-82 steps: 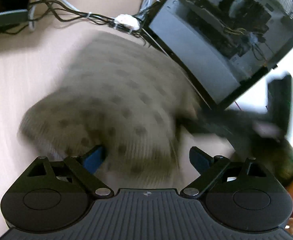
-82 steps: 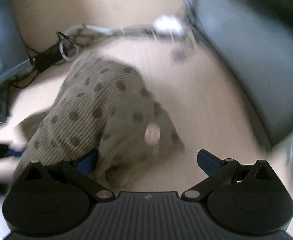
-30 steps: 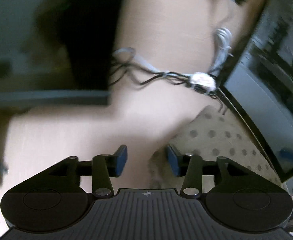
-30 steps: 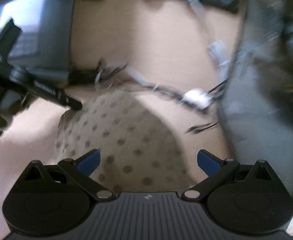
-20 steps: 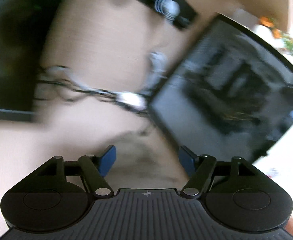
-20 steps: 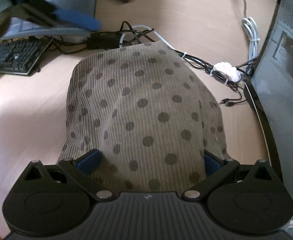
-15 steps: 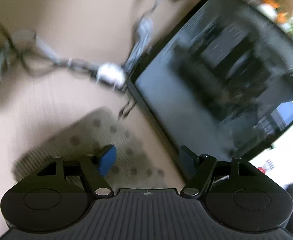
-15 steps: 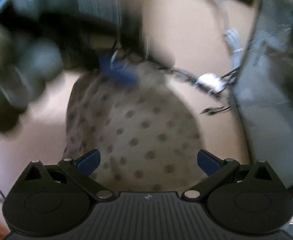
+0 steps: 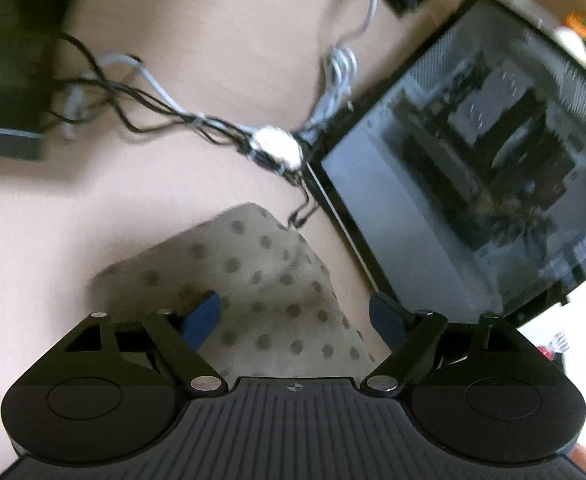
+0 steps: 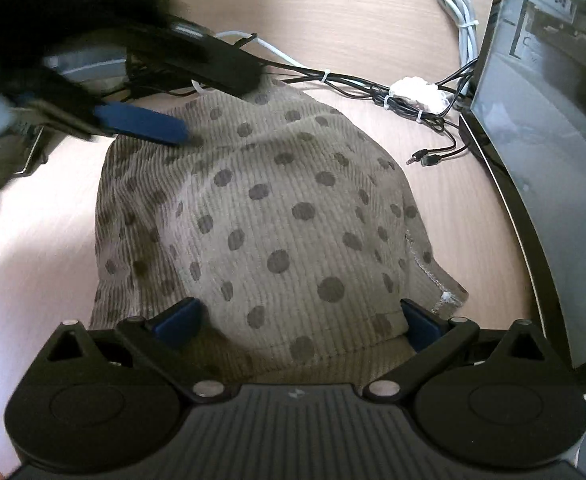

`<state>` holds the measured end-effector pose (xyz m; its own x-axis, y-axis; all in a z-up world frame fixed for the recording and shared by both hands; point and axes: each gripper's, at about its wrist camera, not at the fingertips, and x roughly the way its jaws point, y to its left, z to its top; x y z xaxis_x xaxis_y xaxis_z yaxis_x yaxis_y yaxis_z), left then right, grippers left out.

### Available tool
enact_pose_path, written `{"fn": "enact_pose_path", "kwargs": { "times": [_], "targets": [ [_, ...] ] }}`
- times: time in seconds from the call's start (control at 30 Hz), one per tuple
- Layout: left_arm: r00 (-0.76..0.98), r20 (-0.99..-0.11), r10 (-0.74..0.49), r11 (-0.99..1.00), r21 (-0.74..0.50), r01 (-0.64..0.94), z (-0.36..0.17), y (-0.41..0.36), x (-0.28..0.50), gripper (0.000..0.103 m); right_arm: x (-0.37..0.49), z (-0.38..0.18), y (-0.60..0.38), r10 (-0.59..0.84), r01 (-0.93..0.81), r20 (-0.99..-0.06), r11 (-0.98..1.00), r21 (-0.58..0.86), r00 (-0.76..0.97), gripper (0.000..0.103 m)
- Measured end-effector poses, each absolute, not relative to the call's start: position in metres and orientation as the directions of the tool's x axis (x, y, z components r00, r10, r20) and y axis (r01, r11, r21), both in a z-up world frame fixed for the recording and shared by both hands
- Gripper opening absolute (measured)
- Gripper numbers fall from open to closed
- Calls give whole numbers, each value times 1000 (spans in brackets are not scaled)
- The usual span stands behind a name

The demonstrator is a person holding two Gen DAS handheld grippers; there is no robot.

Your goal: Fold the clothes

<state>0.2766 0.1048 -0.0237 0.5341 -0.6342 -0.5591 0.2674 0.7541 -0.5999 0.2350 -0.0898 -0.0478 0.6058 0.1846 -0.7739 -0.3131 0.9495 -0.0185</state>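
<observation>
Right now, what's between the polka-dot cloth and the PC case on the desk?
In the right wrist view, bare desk separates the polka-dot cloth from the PC case; only a loose black audio plug lies there.

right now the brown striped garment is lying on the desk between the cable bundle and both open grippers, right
Not quite: the garment is polka-dotted, not striped; dark dots cover its ribbed brown fabric, clearest in the right wrist view. The rest holds: it lies on the desk, near side of the cable bundle, with the right gripper open and the left gripper opening.
</observation>
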Motion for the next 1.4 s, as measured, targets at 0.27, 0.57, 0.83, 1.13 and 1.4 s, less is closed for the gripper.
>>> {"fn": "enact_pose_path", "kwargs": {
  "times": [0.27, 0.57, 0.83, 1.13, 1.4],
  "targets": [
    [682, -585, -439, 841, -534, 84, -2, 175, 211, 94, 233, 24, -112, 265, -324, -595, 946, 9, 759, 103],
    [639, -636, -433, 858, -508, 76, -15, 152, 201, 94, 338, -43, -71, 175, -243, -701, 970, 2, 691, 103],
    [575, -569, -588, 758, -637, 144, -52, 81, 244, 95, 268, -39, -118, 222, -296, -674, 955, 6, 704, 103],
    [670, -684, -288, 873, -475, -110, -43, 155, 206, 96, 281, -68, -43, 462, -455, -697, 864, 215, 548, 103],
    [733, -680, -5, 848, -391, -358, -9, 265, 132, 97, 258, -70, 107, 584, -660, -657, 732, 172, 477, 103]
  ]
}}
